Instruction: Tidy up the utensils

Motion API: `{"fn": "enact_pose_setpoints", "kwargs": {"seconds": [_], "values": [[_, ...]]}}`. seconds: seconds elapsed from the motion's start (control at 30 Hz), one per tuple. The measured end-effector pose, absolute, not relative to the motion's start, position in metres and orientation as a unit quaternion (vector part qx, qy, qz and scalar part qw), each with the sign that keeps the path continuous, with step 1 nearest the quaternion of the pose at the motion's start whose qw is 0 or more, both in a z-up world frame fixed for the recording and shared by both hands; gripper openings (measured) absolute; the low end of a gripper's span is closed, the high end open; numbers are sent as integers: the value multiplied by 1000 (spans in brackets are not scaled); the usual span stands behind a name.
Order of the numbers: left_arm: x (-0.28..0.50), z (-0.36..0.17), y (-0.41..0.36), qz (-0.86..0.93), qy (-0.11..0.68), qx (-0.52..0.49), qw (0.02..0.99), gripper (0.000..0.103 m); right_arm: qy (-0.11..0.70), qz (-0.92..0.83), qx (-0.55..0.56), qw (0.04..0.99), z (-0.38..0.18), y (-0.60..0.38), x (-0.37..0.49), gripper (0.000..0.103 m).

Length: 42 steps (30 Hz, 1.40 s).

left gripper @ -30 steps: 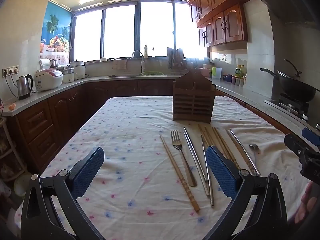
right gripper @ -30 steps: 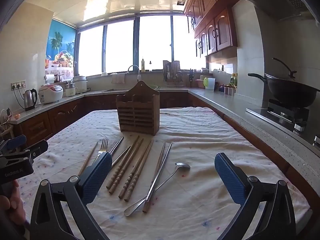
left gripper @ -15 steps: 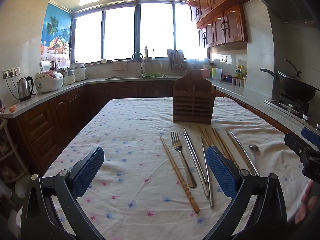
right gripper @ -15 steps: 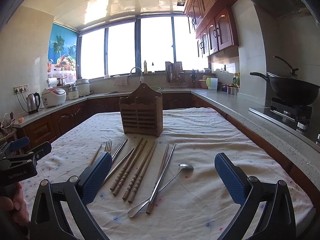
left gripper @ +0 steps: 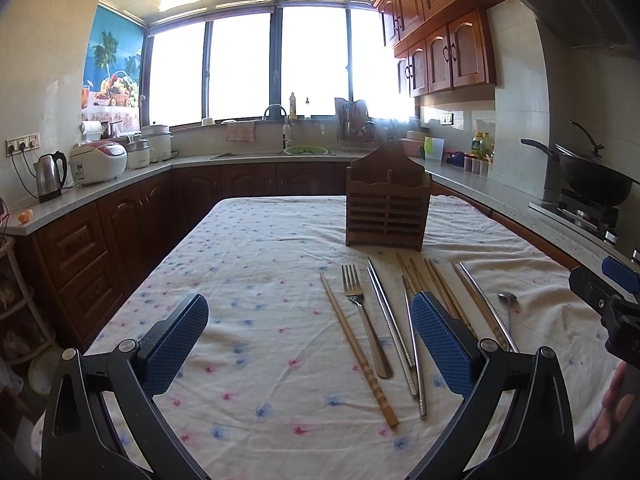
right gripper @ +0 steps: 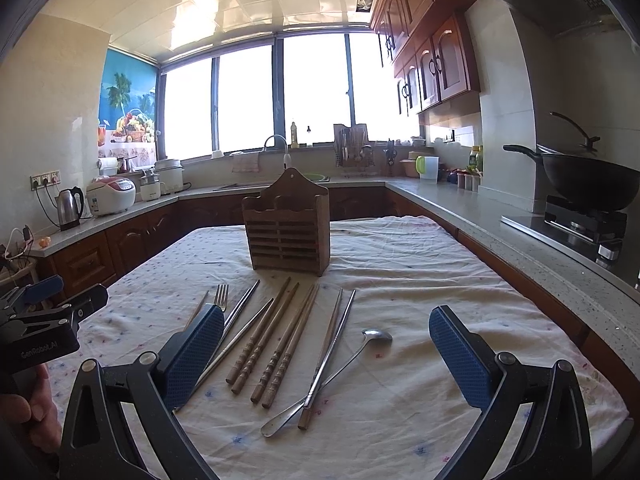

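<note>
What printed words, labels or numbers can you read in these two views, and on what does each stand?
"GenRobot.AI": on the black body of the left claw, right wrist view.
Label on the white rice cooker: too small to read.
Labels on the bottles by the stove: blurred.

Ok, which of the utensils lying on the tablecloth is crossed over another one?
The spoon: its handle crosses under the metal chopstick beside it, while the other utensils lie side by side, uncrossed.
</note>
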<state>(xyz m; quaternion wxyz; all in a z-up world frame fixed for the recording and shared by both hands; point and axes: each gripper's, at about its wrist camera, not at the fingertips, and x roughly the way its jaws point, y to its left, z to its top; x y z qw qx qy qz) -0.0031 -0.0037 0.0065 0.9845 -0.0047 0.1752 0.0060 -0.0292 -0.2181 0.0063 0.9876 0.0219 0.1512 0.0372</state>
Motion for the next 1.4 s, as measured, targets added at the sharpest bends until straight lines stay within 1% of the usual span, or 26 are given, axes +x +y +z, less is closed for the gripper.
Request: {"fn": "enact_pose_setpoints", "kwargs": {"seconds": [0.87,1.4], "values": [[9,5,-5,-14,200,-13,980,103,166,47,37,984,3,-222,-22,103],[47,-4,13,-18,271,-56,961,103,197,62,61,976,5,-226,0,103]]}}
